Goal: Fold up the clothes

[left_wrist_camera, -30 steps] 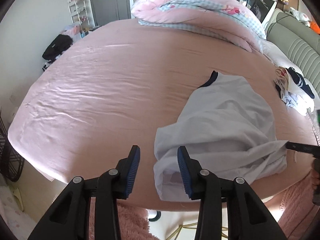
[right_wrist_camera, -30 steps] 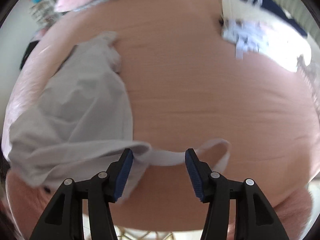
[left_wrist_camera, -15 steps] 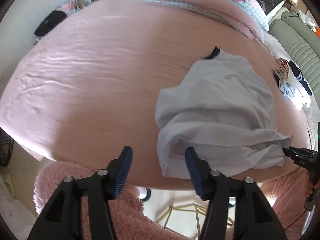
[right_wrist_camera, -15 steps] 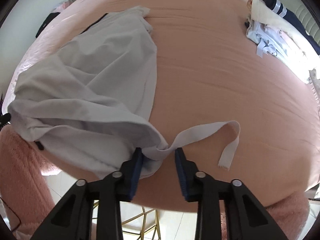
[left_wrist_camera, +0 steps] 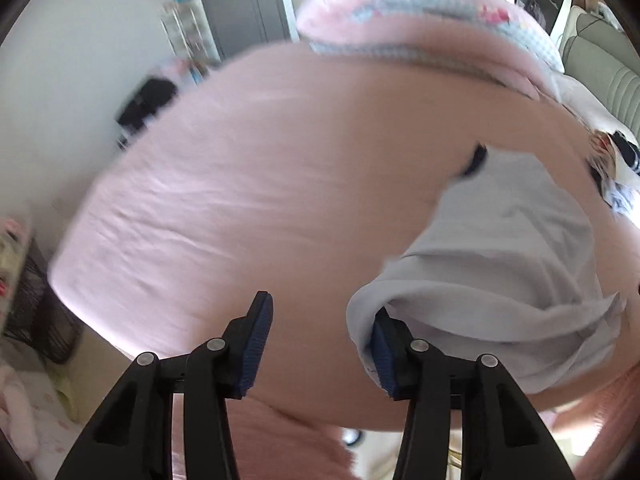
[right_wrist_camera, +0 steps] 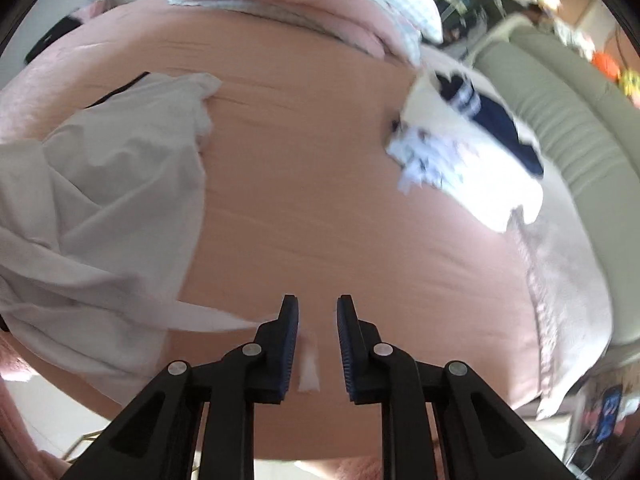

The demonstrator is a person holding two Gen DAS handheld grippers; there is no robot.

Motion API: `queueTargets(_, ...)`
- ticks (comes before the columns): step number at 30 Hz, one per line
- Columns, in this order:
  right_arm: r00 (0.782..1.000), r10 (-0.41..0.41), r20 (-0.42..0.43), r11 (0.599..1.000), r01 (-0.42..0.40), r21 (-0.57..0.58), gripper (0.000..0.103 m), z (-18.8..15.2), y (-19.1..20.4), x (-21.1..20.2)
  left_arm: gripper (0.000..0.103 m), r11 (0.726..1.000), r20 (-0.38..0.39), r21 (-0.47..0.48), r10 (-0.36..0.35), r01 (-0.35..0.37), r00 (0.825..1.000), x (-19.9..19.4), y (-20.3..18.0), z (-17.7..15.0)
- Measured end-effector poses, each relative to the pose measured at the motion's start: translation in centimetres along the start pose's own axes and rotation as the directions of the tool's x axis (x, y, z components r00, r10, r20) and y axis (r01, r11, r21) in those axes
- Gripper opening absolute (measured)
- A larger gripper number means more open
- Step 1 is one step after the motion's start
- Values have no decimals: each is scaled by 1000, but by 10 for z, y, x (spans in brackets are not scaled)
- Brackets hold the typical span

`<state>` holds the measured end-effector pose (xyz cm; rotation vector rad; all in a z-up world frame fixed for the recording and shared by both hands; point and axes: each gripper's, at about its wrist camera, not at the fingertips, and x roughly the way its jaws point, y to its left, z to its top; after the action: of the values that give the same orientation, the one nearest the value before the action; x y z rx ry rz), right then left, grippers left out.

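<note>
Pink bed (left_wrist_camera: 280, 184) carries a rumpled grey garment (left_wrist_camera: 512, 264); left gripper (left_wrist_camera: 320, 344) spread wide at its hem, right gripper (right_wrist_camera: 317, 338) nearly clenched around its strap (right_wrist_camera: 208, 320); pull both evenly to flatten it.

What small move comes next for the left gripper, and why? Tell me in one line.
Probably nudge the left gripper slightly to its right and close it on the near edge of the grey garment. Its jaws stand wide open with only the pink bed between them, and the hem drapes over one finger alone, so nothing is pinched yet.

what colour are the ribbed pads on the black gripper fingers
Dark blue pads, clearest in the right wrist view.
</note>
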<state>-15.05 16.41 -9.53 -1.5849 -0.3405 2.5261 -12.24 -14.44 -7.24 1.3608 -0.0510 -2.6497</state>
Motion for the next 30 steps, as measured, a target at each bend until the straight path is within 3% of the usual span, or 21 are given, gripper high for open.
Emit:
queueTargets(3,980,196,-23,978,-194,80,20,-6,-10,-6,43,997,10,-10,-78,78,997,-12,8,-1)
queueTargets(5,937,350,-27,931,-344,126,21,-2,-3,-8,43,998,14,8,-61,61,998,-15,6,-4)
queueTargets(7,909,415,-33,906,-409,106,30,8,10,-3,43,997,3,19,-78,78,997,-11,3,-7)
queueTargets(13,951,293,-102,953,-299,-52,36,34,63,30,43,993,-46,30,-115,116,992,0,0,-11)
queueTargets(16,983,128,-134,973,-150,-177,41,41,91,52,43,991,-48,16,-133,133,990,-3,4,-14)
queueTargets(19,985,142,-100,978,-156,-140,39,45,96,48,45,985,-100,26,-166,169,981,2,5,-18)
queueTargets(20,986,145,-86,981,-154,-117,34,47,94,45,45,983,-124,43,-175,181,977,7,3,-20)
queueTargets(22,987,149,-59,986,-153,-71,29,49,89,39,45,969,-183,94,-211,230,960,18,-9,-26)
queueTargets(26,995,102,-24,995,-101,15,24,52,73,29,45,952,-278,190,-182,240,943,45,-35,-34)
queueTargets(30,996,86,-1,992,-86,94,22,35,39,8,45,959,-271,213,-127,188,954,60,-46,-34)
